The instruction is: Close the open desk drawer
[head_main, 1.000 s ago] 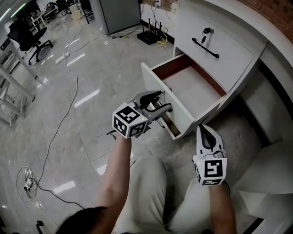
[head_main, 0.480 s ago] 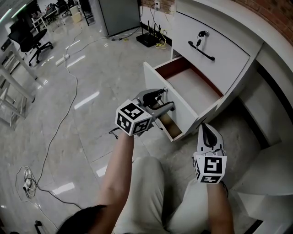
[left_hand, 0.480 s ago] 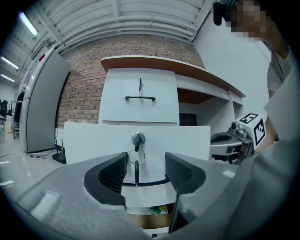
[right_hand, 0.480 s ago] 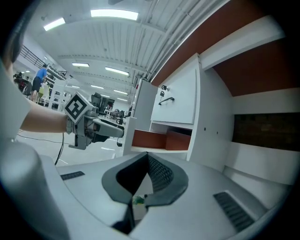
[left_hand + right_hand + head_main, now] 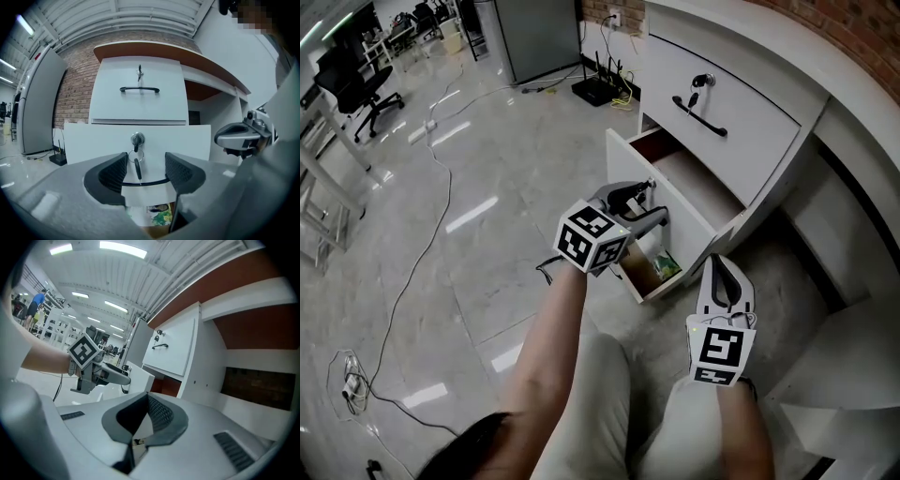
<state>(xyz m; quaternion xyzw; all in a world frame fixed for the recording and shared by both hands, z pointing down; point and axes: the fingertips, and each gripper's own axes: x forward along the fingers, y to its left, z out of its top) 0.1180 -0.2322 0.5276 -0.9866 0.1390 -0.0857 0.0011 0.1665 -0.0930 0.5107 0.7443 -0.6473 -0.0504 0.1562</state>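
Left tongs (image 5: 143,172) apart, arm outstretched toward drawer front (image 5: 93,140); right tongs (image 5: 721,267) together, held low.

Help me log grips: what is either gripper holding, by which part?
Nothing is held. The left gripper is open, its jaws framing the drawer handle without closing on it; the right gripper is shut, empty.

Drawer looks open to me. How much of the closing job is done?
Nothing looks finished: the drawer is pulled out, its inside showing. In hand: the left hand-held gripper, jaws apart, is at the drawer front, facing its handle. The right hand-held gripper hangs shut, off to the side. Left to do: push the drawer fully in.
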